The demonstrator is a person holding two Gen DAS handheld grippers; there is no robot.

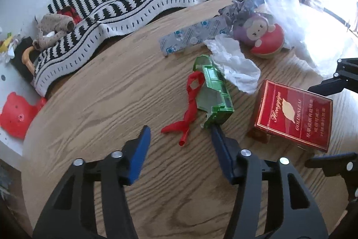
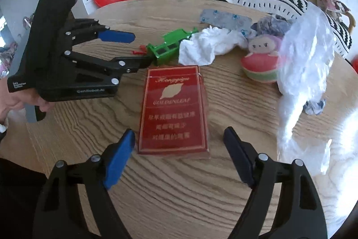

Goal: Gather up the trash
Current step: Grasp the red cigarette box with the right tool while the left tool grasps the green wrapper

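the left gripper (image 1: 180, 133) hangs spread around the burst red balloon (image 1: 189, 109) on the wooden table (image 1: 100, 93), its right pad brushing the green wrapper (image 1: 214, 93). best to shift left, then pinch only the balloon. the right gripper (image 2: 179, 138), also spread, straddles the red cigarette pack (image 2: 174, 109); lower squarely before squeezing.

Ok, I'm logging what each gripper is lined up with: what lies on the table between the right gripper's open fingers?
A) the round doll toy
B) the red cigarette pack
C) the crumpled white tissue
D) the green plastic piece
B: in the right wrist view the red cigarette pack lies flat between the open fingers of the right gripper, untouched.
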